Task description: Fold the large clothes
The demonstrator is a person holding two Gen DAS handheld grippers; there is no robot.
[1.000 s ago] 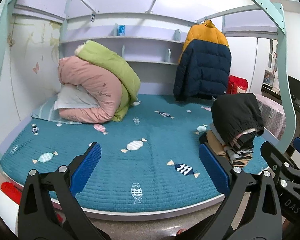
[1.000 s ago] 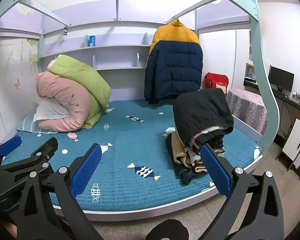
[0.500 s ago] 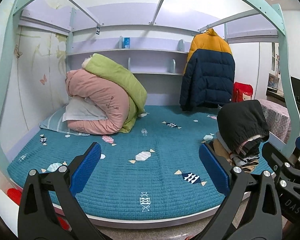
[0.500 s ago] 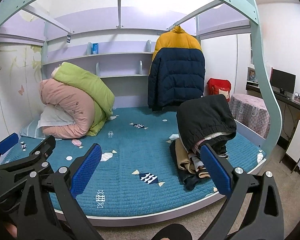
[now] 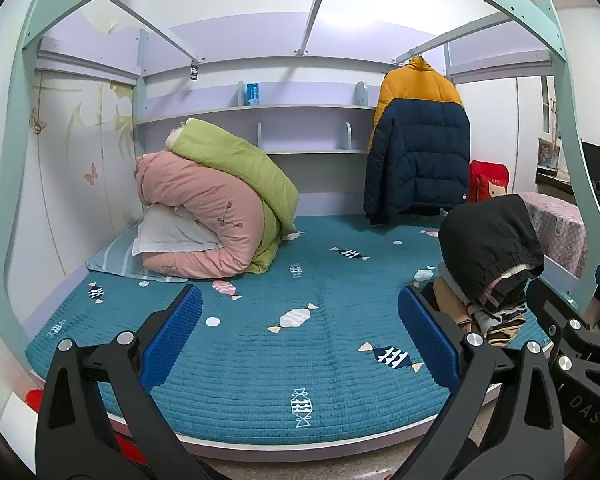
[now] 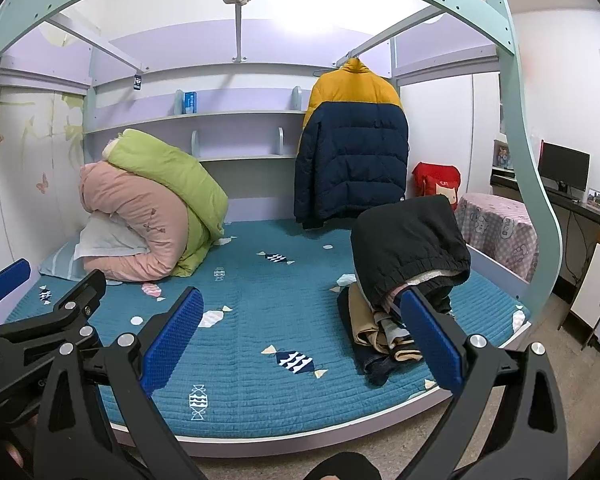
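A pile of clothes (image 5: 486, 264) (image 6: 404, 264), black trousers on top of tan and grey garments, sits at the right side of the teal quilted bed (image 5: 300, 340) (image 6: 260, 344). A yellow and navy puffer jacket (image 5: 418, 152) (image 6: 352, 148) hangs on a rail at the back right. My left gripper (image 5: 300, 328) is open and empty in front of the bed's near edge. My right gripper (image 6: 300, 328) is open and empty beside it, closer to the pile. Each gripper shows at the edge of the other's view.
Rolled pink and green duvets (image 5: 216, 204) and a white pillow (image 5: 172, 234) lie at the back left. A mint bed frame arch (image 6: 528, 184) stands at the right. A pink-covered table (image 6: 496, 224), a red bag (image 6: 436, 182) and a desk with a monitor (image 6: 562, 168) are further right.
Both views have tilted upward: the bed and clothes pile sit lower in frame and more of the overhead frame shows. Both grippers stay open.
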